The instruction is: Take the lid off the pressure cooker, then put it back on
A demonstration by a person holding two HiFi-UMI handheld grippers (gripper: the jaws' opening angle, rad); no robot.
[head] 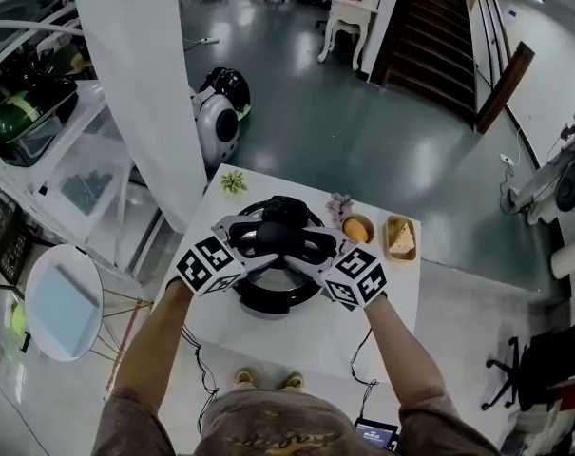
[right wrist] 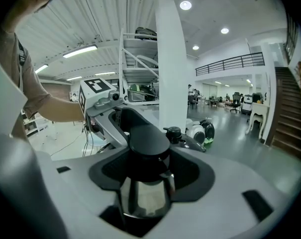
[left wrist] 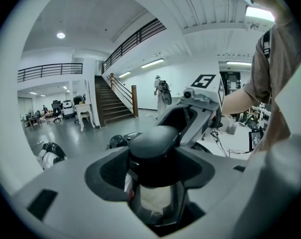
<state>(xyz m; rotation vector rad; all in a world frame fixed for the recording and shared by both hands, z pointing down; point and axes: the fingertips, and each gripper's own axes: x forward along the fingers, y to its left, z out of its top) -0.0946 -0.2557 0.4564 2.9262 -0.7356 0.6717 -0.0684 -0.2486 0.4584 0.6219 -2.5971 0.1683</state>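
Lid knob (head: 281,224) sits gripped by left hand-held gripper (head: 262,243) and right hand-held gripper (head: 308,246), well inside table (head: 393,304) edges

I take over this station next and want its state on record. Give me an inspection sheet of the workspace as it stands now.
Surface: white table.
Job's things: black pressure cooker mid-table; whether its lid is fully seated cannot be told.
Clutter: small plant, orange item in a bowl and food tray along the far edge.
Grippers: left gripper and right gripper have their jaws closed on the lid knob from opposite sides.
Cables: cables hang below the near edge.
Surroundings: white pillar, staircase, round machine on the floor.
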